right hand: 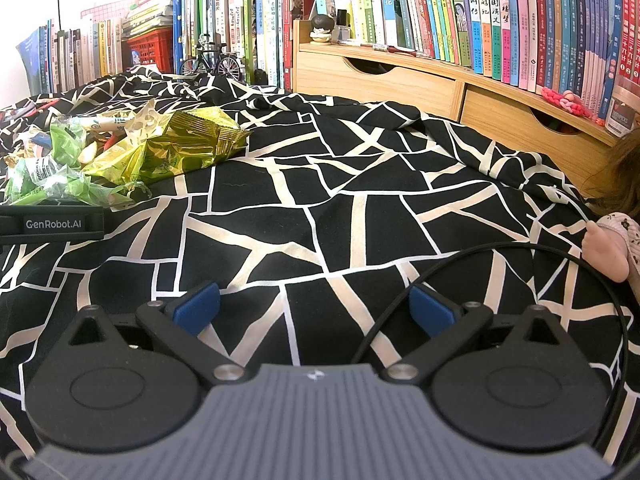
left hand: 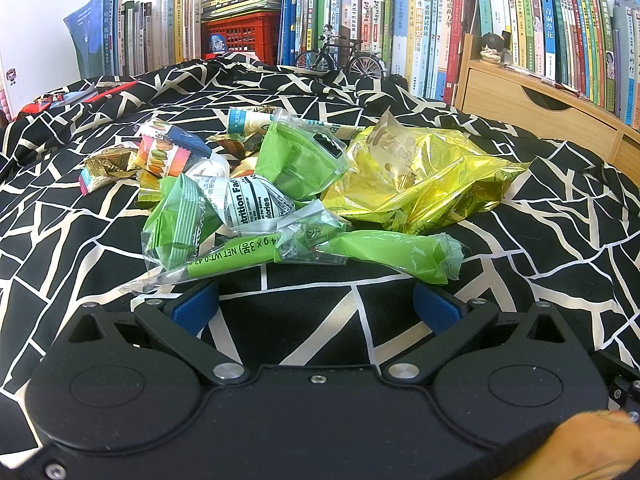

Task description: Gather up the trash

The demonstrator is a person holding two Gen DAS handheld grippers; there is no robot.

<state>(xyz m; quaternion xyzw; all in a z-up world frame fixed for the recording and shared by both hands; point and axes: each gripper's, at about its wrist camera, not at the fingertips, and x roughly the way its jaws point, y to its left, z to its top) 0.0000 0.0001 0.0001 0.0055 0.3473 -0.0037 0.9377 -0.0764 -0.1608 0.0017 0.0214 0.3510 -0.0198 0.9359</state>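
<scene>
Surface: a black cloth with white crack-like lines [left hand: 520,248] covers the whole area under both grippers; what lies beneath it cannot be told.
Left gripper [left hand: 316,300]: low over the cloth, its blue-padded fingers [left hand: 196,306] spread wide apart with nothing between them, only cloth in the gap.
Trash pile, left wrist view: directly at 12 o'clock from the left gripper, just beyond its fingertips.
Gold foil wrapper [left hand: 108,162]: at the 10 o'clock edge of the pile.
Macaron-print packet [left hand: 168,152]: just beside the gold foil, toward 11 o'clock.
Green plastic wrappers [left hand: 224,232]: crumpled at the near front of the pile, one printed with a nutrition panel, one long piece lying just above the fingertips.
Yellow foil bag [left hand: 420,184]: at 1 o'clock, touching the green wrappers.
Right gripper [right hand: 316,300]: over bare cloth, well apart from the trash, fingers [right hand: 434,308] wide apart and empty.
Trash pile, right wrist view: at 10 o'clock, yellow foil bag [right hand: 180,144] nearest, green plastic wrappers [right hand: 60,176] left of it.
Black cable [right hand: 580,264]: arcs across the cloth at 2 o'clock of the right gripper.
Background: books [left hand: 360,12] standing along 12 o'clock, a model bicycle [left hand: 340,58] before them, a red crate [left hand: 240,36] at 11 o'clock, a wooden drawer unit [right hand: 400,80] at 1 o'clock.
Far right edge: a sleeve and a small hand [right hand: 604,252] on the cloth at 3 o'clock.
</scene>
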